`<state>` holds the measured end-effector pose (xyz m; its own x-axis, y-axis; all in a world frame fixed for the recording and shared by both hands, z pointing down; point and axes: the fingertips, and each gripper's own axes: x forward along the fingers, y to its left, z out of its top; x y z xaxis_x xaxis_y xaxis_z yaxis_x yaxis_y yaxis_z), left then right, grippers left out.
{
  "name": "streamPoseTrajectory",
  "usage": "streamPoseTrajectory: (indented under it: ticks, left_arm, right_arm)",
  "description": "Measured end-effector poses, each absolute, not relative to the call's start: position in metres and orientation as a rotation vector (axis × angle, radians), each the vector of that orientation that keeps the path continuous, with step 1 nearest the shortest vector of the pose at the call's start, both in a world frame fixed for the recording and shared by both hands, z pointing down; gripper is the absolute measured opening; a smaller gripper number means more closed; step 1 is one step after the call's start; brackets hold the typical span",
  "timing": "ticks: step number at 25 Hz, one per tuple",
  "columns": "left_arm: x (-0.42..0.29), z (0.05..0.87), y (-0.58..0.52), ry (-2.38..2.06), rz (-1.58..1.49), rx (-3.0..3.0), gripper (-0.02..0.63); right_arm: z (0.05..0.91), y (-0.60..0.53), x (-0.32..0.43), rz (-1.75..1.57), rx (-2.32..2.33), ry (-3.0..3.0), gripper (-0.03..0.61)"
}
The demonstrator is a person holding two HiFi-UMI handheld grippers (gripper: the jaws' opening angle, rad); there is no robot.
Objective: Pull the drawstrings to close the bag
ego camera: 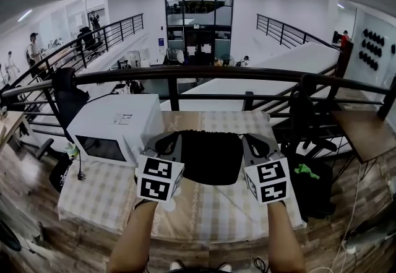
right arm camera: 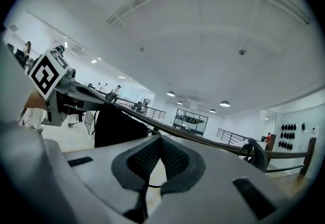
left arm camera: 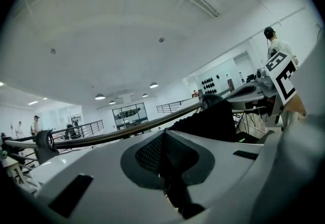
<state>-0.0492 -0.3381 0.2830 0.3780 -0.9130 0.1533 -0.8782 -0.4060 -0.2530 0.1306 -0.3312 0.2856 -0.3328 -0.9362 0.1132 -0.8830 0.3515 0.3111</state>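
A black drawstring bag (ego camera: 210,155) hangs over the checked table between my two grippers, its top edge gathered into folds. My left gripper (ego camera: 163,141) is at the bag's left top corner, and its jaws are shut on a dark drawstring (left arm camera: 175,187) that runs down between them. At the right top corner my right gripper (ego camera: 258,142) is shut on a thin black drawstring (right arm camera: 148,186). In the left gripper view (left arm camera: 162,139) the bag (left arm camera: 212,121) rises to the right. The right gripper view (right arm camera: 160,144) has the bag (right arm camera: 119,126) to the left.
A white microwave (ego camera: 117,126) stands on the table (ego camera: 204,213) just left of the bag. A black railing (ego camera: 204,73) runs behind the table. A dark bundle with a green item (ego camera: 304,171) sits right of the table, with a wooden tabletop (ego camera: 365,132) beyond it.
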Motion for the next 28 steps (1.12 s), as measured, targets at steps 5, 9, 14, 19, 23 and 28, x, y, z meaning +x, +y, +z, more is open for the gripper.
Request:
streamPoseTrajectory:
  ticks: [5, 9, 14, 19, 23, 28]
  left_arm:
    - [-0.05, 0.275, -0.336, 1.645, -0.333, -2.503, 0.028]
    - [-0.049, 0.275, -0.337, 1.651, -0.299, -2.536, 0.028]
    - [-0.052, 0.276, -0.337, 1.682, -0.291, -2.519, 0.028]
    - [-0.054, 0.279, -0.336, 1.702, -0.304, -2.501, 0.028]
    - [-0.057, 0.281, -0.336, 1.711, -0.312, -2.481, 0.028]
    - [-0.061, 0.283, -0.336, 1.719, -0.333, -2.47, 0.028]
  right_arm:
    - [0.278, -0.331, 0.131, -0.308, 1.688, -2.35, 0.021]
    - [0.278, -0.332, 0.133, -0.312, 1.724, -2.348, 0.021]
    - [0.278, -0.332, 0.133, -0.304, 1.737, -2.348, 0.021]
    - [0.279, -0.33, 0.135, -0.294, 1.754, -2.339, 0.021]
    - [0.281, -0.33, 0.136, -0.295, 1.779, -2.331, 0.021]
    - [0.284, -0.331, 0.14, -0.271, 1.804, -2.328, 0.021]
